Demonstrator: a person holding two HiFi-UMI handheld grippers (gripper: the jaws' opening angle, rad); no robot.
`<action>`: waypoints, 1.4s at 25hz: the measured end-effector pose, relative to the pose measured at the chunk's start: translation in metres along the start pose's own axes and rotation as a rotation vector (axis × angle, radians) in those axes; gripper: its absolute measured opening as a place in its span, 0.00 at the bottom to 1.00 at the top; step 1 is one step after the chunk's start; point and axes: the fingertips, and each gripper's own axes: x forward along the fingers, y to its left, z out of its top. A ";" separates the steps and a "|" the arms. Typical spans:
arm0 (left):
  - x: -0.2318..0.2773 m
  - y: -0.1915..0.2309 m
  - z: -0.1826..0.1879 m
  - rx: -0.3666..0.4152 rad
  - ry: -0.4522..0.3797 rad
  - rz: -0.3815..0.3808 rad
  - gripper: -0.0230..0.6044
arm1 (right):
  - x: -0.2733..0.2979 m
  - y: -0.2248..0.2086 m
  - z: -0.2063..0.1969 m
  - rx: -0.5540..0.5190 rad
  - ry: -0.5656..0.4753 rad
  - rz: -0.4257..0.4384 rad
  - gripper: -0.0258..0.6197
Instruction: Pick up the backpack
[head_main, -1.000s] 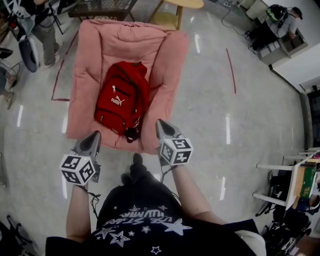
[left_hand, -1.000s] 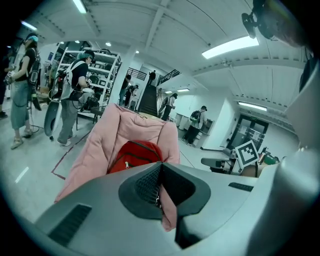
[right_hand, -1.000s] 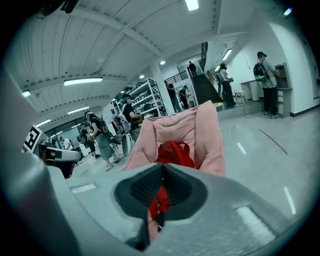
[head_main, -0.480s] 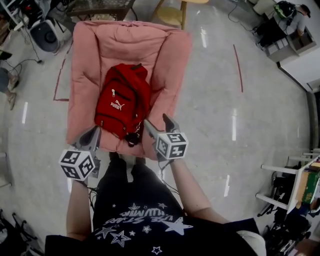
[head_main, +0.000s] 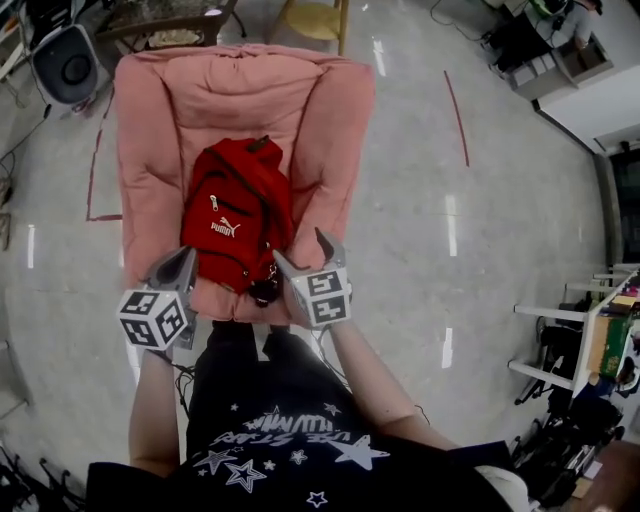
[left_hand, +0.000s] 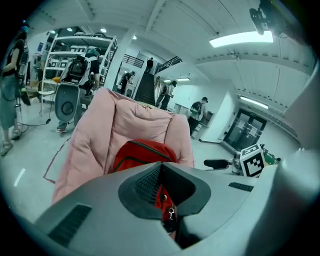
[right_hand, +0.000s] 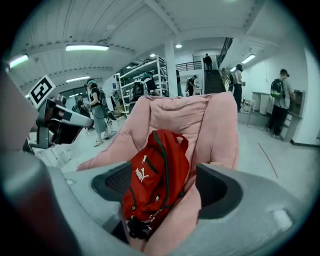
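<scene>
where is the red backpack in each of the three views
Head view: backpack left of centre, lying on the seat of the pink armchair.
Left gripper view: backpack just below centre, mostly its top showing.
Right gripper view: backpack at centre, in the lower half, its whole front visible.
Shared landmark: the pink armchair behind and around it in all three.

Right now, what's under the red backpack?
The red backpack sits on the seat of a pink padded armchair. The bag covers the seat directly beneath it, so anything lying there cannot be seen.
</scene>
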 end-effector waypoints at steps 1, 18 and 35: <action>0.006 0.008 0.003 0.000 0.009 -0.009 0.05 | 0.007 -0.001 0.001 0.031 0.002 -0.006 0.66; 0.126 0.115 0.019 0.136 0.186 -0.163 0.05 | 0.119 -0.012 -0.007 0.161 0.100 -0.126 0.66; 0.249 0.179 0.028 0.459 0.196 -0.212 0.44 | 0.179 -0.037 -0.014 0.195 0.086 -0.206 0.61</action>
